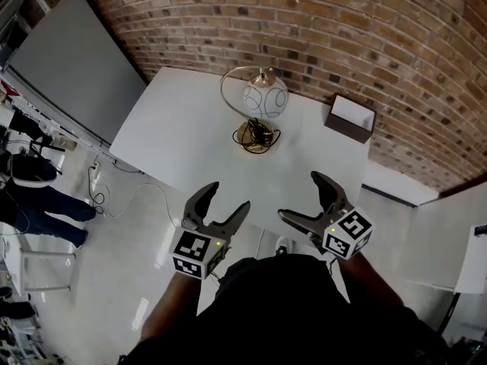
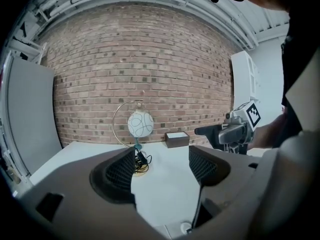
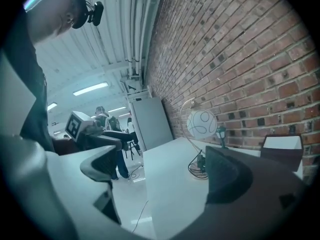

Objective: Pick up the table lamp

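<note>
The table lamp stands at the back of the white table. It has a white globe shade with dark swirls, a thin curved brass arm, and a round base with its black cord coiled on it. The left gripper view shows the lamp ahead, beyond the jaws; the right gripper view has the lamp near the brick wall. My left gripper and right gripper hang open and empty at the table's near edge, well short of the lamp.
A dark open box with a white inside sits at the table's back right, against the brick wall. A grey panel leans at the left. A cable trails on the floor, and a person's legs show far left.
</note>
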Demonstrator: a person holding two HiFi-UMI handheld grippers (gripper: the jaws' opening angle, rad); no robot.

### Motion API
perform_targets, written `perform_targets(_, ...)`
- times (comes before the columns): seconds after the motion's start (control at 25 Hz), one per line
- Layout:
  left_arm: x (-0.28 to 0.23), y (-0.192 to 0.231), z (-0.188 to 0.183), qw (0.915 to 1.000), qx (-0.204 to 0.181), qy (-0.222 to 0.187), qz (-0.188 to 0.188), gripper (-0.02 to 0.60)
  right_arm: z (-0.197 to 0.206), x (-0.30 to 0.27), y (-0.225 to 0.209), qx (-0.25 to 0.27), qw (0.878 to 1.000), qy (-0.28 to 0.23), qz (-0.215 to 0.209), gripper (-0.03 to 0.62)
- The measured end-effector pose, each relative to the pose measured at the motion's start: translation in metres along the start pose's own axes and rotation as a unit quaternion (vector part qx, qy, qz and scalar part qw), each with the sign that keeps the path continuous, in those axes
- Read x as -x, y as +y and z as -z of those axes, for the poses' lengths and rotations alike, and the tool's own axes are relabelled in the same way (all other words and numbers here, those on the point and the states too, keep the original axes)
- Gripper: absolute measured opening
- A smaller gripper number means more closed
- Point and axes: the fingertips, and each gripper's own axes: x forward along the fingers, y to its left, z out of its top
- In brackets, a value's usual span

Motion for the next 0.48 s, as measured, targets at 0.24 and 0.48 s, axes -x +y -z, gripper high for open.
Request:
perform_targets(0.24,-0.033,0.022,-0.005,0.9998,-0.009,0.003,-0.018,0.334,0.005,-0.014,-0.039,-0.005,1.0,0.001,0.003,0.555)
perform_targets(0.48,-0.051,0.048,-0.014,0.9996,-0.018,0.008,-0.018,0.334,0.005,-0.027,-0.063,-0.013,1.0,0.001,0.025,0.548)
